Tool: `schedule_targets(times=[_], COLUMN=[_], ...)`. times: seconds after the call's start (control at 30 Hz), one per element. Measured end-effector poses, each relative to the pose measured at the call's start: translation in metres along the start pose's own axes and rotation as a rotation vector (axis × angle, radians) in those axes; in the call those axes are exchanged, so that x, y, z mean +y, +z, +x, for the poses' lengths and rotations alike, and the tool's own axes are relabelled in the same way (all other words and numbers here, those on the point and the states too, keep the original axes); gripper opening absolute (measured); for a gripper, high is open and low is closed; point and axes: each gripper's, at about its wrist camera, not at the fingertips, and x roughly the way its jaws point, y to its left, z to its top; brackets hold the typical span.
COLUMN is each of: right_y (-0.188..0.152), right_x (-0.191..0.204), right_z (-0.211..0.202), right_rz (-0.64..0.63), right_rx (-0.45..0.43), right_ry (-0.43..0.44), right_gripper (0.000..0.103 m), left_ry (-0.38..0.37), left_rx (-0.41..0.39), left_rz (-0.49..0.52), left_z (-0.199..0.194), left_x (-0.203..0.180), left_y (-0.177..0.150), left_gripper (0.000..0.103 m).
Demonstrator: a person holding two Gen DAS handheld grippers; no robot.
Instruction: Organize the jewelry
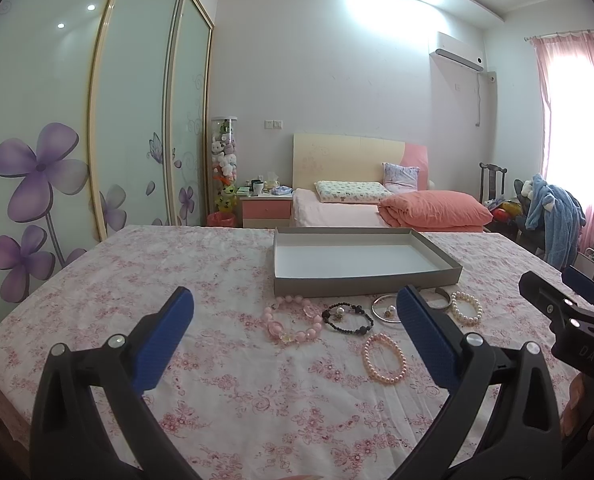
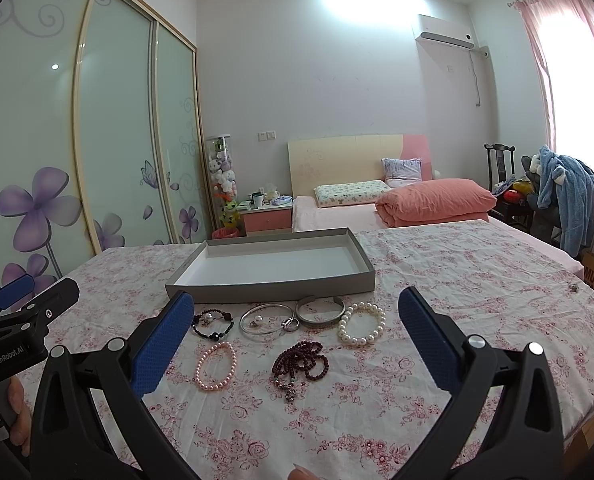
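An empty grey tray (image 1: 361,286) (image 2: 273,292) with a white floor lies on the floral cloth. In front of it lie several bracelets: a large pink bead one (image 1: 293,320), a black bead one (image 1: 347,318) (image 2: 213,322), a silver bangle (image 1: 385,308) (image 2: 267,318), a silver cuff (image 2: 321,310), a white pearl one (image 1: 467,308) (image 2: 361,324), a small pink pearl one (image 1: 384,358) (image 2: 216,366) and a dark red bead string (image 2: 301,362). My left gripper (image 1: 295,306) and right gripper (image 2: 295,306) are open, empty, above the cloth short of the jewelry.
The floral cloth (image 1: 237,400) covers a wide surface whose right edge shows in the right wrist view (image 2: 593,312). A small metal item (image 2: 574,287) lies near that edge. Wardrobe doors (image 1: 57,140) stand left; a bed (image 1: 377,208) lies behind.
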Motion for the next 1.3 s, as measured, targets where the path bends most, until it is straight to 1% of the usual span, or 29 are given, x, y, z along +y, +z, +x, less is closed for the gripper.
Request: schedule_targets(times=[0.73,0.87,1.0,1.1,1.17,1.23,1.3], right_y=[0.0,-0.001,-0.004,-0.005,-0.006,-0.006,-0.006], right_x=[0.0,0.0,0.001,-0.003,-0.013,-0.02,-0.028], right_z=[0.002,0.002,0.004,0.011,0.024,0.033,0.046], right_rz=[0.001,0.002,0.005,0.01,0.019,0.024,0.029], right_rx=[0.005,0.007,0.018,0.038,0.071,0.116,0.167], right_ry=[0.0,-0.001,-0.004,-0.015,-0.025,-0.043,-0.061], right_gripper=[0.101,0.101,0.101,0.101,0.101,0.101,0.101], left_ry=[0.0,-0.001,-0.001,-0.003,-0.014,-0.03,-0.026], left_rx=[0.007,0.016,0.031,0.059,0.092,0.139,0.201], left_rz=[-0.002,-0.003,-0.004,-0.008,-0.023,-0.039,-0.049], left_z=[0.001,0.007,0.01,0.014,0.021,0.03,0.045], left_x=[-0.002,-0.006,-0.008,-0.008,-0.005,-0.001,0.007], left_y=[0.0,-0.013,-0.017,-0.02,-0.021,-0.021,-0.018], left_gripper=[0.099,0.099,0.099,0.099,0.099,0.099,0.099])
